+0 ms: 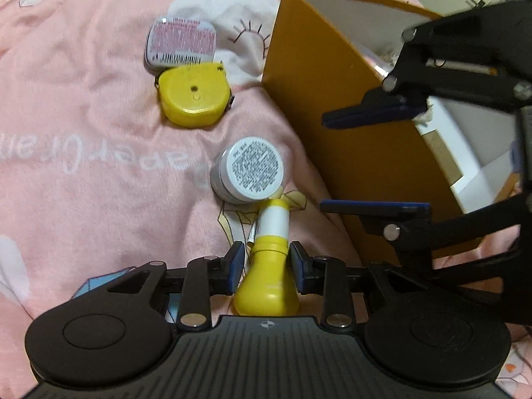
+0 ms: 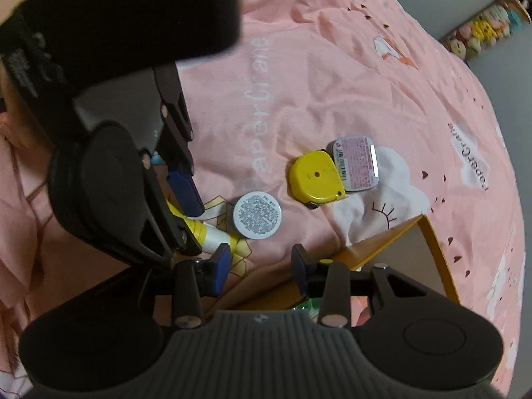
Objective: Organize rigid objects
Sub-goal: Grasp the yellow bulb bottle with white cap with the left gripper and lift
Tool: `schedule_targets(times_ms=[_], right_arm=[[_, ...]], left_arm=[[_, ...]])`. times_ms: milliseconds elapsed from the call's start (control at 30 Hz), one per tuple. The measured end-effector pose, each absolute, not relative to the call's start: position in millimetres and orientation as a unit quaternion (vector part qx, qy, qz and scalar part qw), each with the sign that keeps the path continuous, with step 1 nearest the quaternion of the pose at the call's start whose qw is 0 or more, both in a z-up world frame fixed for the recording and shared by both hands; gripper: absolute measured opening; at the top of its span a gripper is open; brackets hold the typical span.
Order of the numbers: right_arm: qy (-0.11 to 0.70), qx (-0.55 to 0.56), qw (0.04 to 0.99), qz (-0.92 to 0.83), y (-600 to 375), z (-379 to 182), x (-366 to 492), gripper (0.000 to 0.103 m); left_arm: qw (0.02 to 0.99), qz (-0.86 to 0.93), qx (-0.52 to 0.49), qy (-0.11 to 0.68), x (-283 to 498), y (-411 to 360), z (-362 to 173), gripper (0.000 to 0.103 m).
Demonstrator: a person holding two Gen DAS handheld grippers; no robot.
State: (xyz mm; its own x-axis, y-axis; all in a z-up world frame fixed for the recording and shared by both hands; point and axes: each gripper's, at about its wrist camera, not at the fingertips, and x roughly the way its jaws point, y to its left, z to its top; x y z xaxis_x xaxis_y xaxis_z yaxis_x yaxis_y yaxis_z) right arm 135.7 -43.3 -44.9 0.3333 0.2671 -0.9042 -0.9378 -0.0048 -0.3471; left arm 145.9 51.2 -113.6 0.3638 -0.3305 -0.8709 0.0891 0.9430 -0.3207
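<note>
With the left gripper (image 1: 265, 267) holding its jaws spread either side of the yellow bottle (image 1: 267, 266) lying on the bed (image 1: 83, 166) and the right gripper (image 2: 260, 267) open over the orange box (image 1: 332, 116), a closing pinch on that tapered neck could squirt it sideways into the white jar (image 1: 252, 169).

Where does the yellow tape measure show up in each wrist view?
Left wrist: yellow tape measure sits upper centre-left, just below the pink-labelled tin.
Right wrist: it lies right of centre, with the tin at its right.
Shared landmark: the round white jar on the pink bedding.
</note>
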Motion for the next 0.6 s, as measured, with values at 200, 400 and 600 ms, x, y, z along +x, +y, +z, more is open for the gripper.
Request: schedule_targets(times_ms=[200, 400, 600], right_arm=[[0.317, -0.531, 0.617, 0.487, -41.5, -49.3, 133.6, 0.041], [0.324, -0.528, 0.617, 0.486, -37.1, -51.8, 134.7, 0.04], [0.344, -0.504, 0.621, 0.491, -24.8, -52.7, 144.3, 0.037]], left_arm=[[0.824, -0.126, -0.112, 0.54, 143.9, 49.1, -114.3, 0.03], [0.847, -0.07, -0.108, 0.515, 123.9, 61.4, -90.9, 0.027], [0.855, -0.027, -0.153, 0.495, 113.8, 98.6, -79.9, 0.027]])
